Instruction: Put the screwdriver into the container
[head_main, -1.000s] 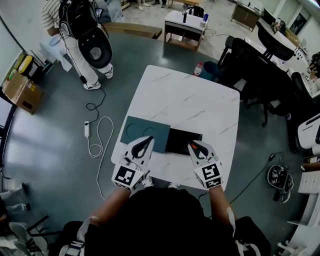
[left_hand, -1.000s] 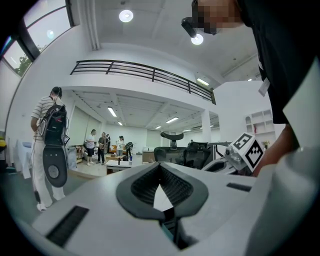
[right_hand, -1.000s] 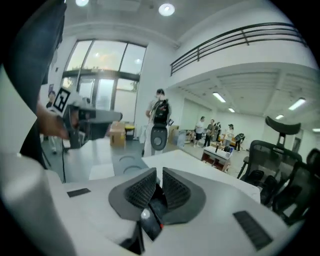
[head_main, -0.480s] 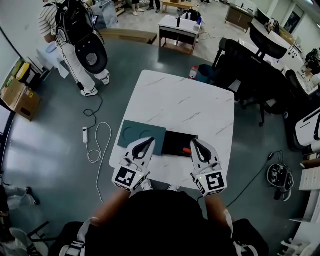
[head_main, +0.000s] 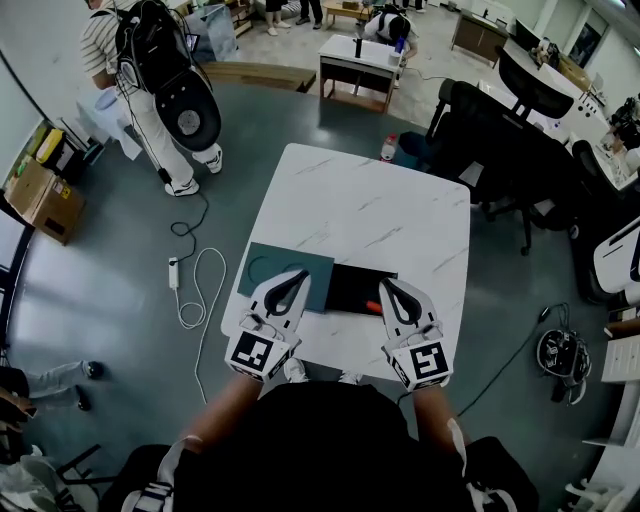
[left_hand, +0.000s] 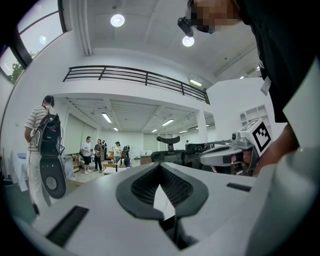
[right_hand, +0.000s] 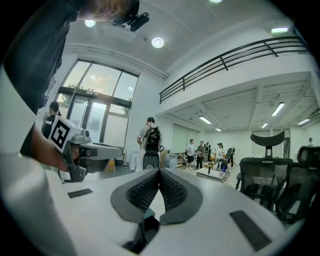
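In the head view a black container (head_main: 352, 285) lies on the white marble table (head_main: 370, 215) near its front edge, beside a teal lid (head_main: 265, 268). The screwdriver's orange handle (head_main: 372, 306) shows inside the container, just left of my right gripper (head_main: 386, 287); its shaft is too dark to make out. That gripper is shut with nothing between its jaws (right_hand: 159, 171). My left gripper (head_main: 292, 278) hovers over the teal lid's near edge, also shut and holding nothing (left_hand: 160, 166).
A person with a large black bag (head_main: 165, 70) stands at the far left. A white cable and power strip (head_main: 190, 280) lie on the floor left of the table. Office chairs (head_main: 520, 120) crowd the right side, and a small desk (head_main: 365, 55) stands behind.
One second ago the orange handle sat at my right gripper's jaws. Now it lies in the black container, and the gripper has drawn slightly back and right. The left gripper has barely moved.
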